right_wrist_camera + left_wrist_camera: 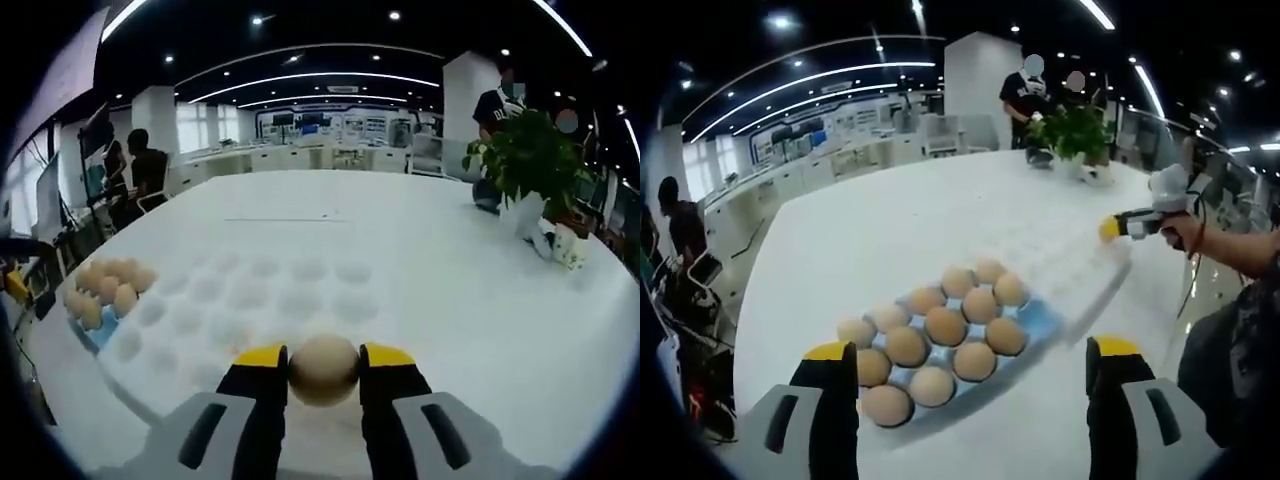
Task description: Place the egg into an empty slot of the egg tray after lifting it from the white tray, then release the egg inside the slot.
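White tabletop (pixel 420 290) fills a large open office with ceiling light strips; people stand in the background and a potted plant (pixel 528 155) sits near the far edge. Right gripper (pixel 323 372): jaws closed to the width of one egg (pixel 323 369), which is clamped between the two yellow-tipped pads. The egg is held clear of the surface, just above the near edge of the white tray (pixel 250 300), whose visible dimples hold nothing. Its outline reads slightly wider than tall, so the long axis appears to lie roughly across the jaws, pad to pad; which end is the blunt one cannot be determined. The blue egg tray (pixel 1038 318) lies against the far end of the white tray and carries many eggs; an empty slot cannot be confirmed from either view. Left gripper (pixel 970 365): jaws spread wide, holding nothing, poised above the egg tray, probably standing by to steady it. In the left gripper view the right gripper appears at the right with its yellow tips over the white tray.
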Demonstrator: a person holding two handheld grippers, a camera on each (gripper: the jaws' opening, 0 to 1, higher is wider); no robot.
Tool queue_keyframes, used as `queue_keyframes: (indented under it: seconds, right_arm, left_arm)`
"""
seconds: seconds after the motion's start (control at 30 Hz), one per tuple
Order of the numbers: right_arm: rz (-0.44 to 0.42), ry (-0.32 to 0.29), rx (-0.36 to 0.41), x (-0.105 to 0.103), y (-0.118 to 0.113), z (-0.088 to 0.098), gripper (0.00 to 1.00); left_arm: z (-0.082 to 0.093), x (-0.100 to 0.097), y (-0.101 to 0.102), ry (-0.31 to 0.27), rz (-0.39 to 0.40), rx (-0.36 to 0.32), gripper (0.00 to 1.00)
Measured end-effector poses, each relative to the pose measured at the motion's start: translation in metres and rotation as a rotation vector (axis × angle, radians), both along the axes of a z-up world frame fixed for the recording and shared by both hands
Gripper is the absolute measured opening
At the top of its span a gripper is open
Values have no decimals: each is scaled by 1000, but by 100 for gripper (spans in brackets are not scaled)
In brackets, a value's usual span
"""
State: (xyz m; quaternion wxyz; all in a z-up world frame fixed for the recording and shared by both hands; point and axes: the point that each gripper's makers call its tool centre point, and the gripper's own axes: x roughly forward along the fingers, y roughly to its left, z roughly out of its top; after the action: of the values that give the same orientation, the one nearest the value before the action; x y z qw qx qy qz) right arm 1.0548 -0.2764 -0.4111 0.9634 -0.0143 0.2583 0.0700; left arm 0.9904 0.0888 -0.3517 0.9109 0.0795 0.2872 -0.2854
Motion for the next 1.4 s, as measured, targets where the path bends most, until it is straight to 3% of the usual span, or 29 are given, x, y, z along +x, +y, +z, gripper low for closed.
queue_keyframes:
  seconds: [0.53, 1.4]
  right_arm:
    - [24, -21, -3, -1, 16, 8, 28]
    - [159, -18, 63, 3, 97, 12, 28]
  left_arm:
    - [0, -3, 4, -4, 6, -8, 96]
    - [-2, -8, 11, -2, 2, -22, 96]
